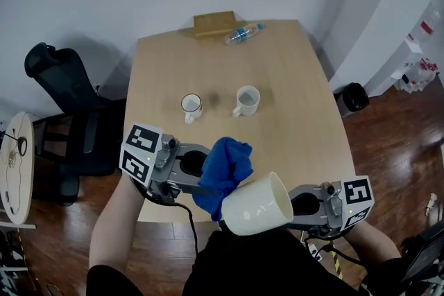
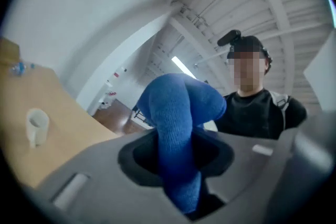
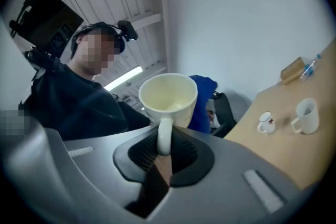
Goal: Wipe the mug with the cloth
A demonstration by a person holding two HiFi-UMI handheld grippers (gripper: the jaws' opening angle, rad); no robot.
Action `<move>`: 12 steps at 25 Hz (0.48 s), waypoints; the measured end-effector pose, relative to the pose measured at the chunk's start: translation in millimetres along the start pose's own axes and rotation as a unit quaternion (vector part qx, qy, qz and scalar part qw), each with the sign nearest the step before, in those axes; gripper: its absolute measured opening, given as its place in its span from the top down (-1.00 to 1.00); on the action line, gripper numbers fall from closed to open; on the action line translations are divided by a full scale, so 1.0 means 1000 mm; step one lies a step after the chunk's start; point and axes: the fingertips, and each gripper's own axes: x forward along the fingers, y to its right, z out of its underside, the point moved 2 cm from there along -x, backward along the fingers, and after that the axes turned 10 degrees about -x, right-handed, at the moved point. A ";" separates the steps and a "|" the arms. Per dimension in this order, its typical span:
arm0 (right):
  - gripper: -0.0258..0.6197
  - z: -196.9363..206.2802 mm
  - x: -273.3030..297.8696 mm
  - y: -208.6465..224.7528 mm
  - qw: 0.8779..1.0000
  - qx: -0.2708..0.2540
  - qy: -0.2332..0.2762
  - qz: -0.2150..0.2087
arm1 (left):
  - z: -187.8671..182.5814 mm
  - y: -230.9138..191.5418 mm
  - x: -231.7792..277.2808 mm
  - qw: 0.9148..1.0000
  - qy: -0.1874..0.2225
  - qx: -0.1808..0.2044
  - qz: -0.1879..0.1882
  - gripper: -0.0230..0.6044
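Note:
My right gripper (image 1: 305,206) is shut on the handle of a cream mug (image 1: 257,206), held in the air in front of the table's near edge with its mouth turned up and right. In the right gripper view the mug (image 3: 168,99) stands above the jaws, its handle pinched between the pads. The left gripper (image 1: 198,173) is shut on a blue cloth (image 1: 223,173), which bunches out of the jaws and presses on the mug's left side. The cloth (image 2: 179,128) fills the left gripper view; behind the mug the same cloth (image 3: 203,102) shows.
Two more mugs stand mid-table: a small printed mug (image 1: 191,106) and a white mug (image 1: 246,100). A brown box (image 1: 214,23) and a lying plastic bottle (image 1: 243,32) rest at the far edge of the wooden table (image 1: 291,73). A black office chair (image 1: 66,114) stands at the left.

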 end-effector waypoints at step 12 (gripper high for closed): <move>0.82 -0.063 0.029 0.006 0.964 0.103 0.230 -0.083 | -0.008 0.032 0.030 0.904 0.368 -0.029 0.217 0.51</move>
